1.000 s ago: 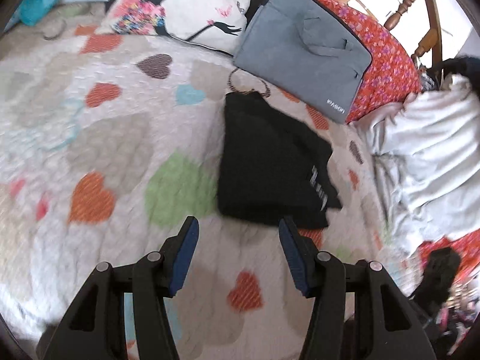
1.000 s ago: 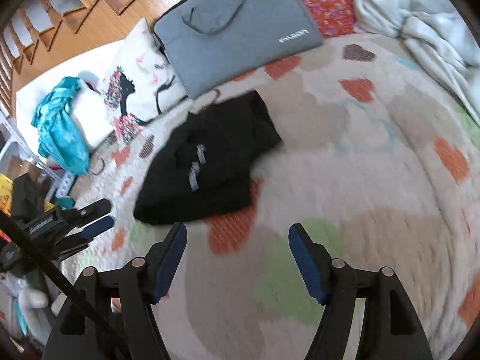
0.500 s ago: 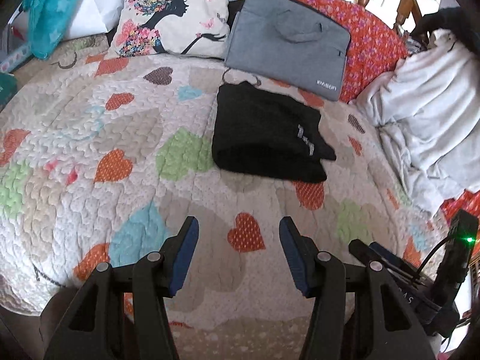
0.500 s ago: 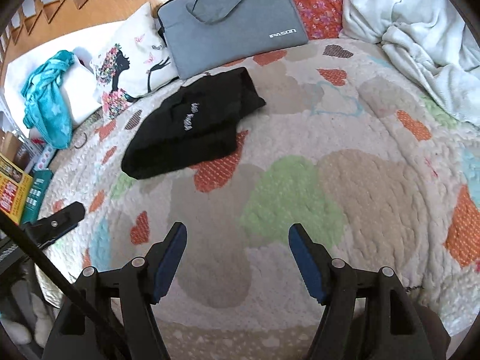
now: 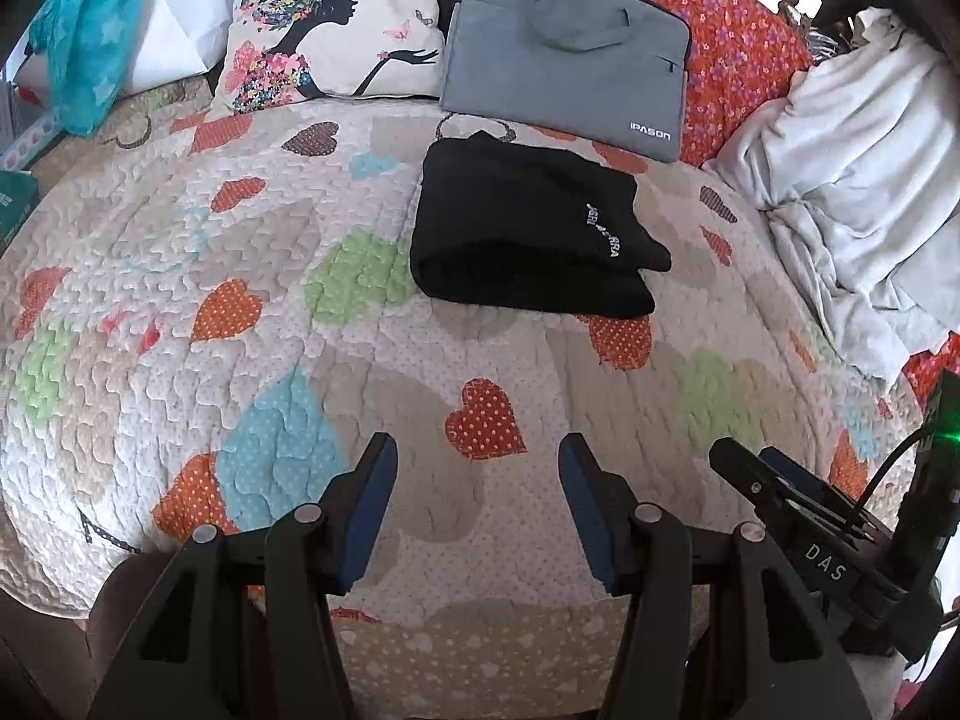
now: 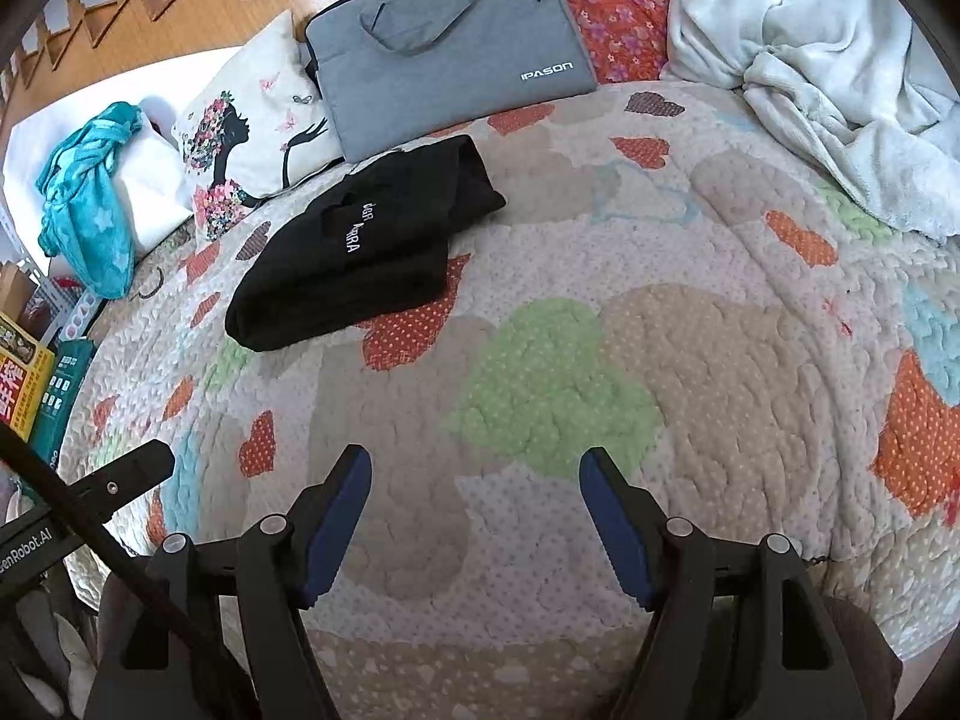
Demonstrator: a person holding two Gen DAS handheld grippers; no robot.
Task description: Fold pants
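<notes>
The pants [image 5: 528, 240] lie on the bed's quilt [image 5: 180, 276] as a compact black bundle, just in front of the grey laptop bag [image 5: 564, 48], which leans on the red flowered cushion [image 5: 738, 42]. White lettering shows on the upper layer. One corner of that layer pokes out past the bundle's edge on the side away from the picture pillow [image 5: 324, 30], so the fold looks finished but not quite square.

Both tongs are released and grasp nothing: the left tongs [image 5: 477, 501] and the right tongs [image 6: 474, 516] hang over bare quilt, well apart from the pants, on the side opposite the bag.

If anything remains, it is probably a tidy-up. To do it well, come in low from the near side, pinch only the protruding corner, and draw it back level with the layer beneath. Avoid gripping the thick folded edge, since lifting there would likely open the bundle. The crumpled white blanket [image 6: 840, 78] lies well apart, beyond the cushion.
</notes>
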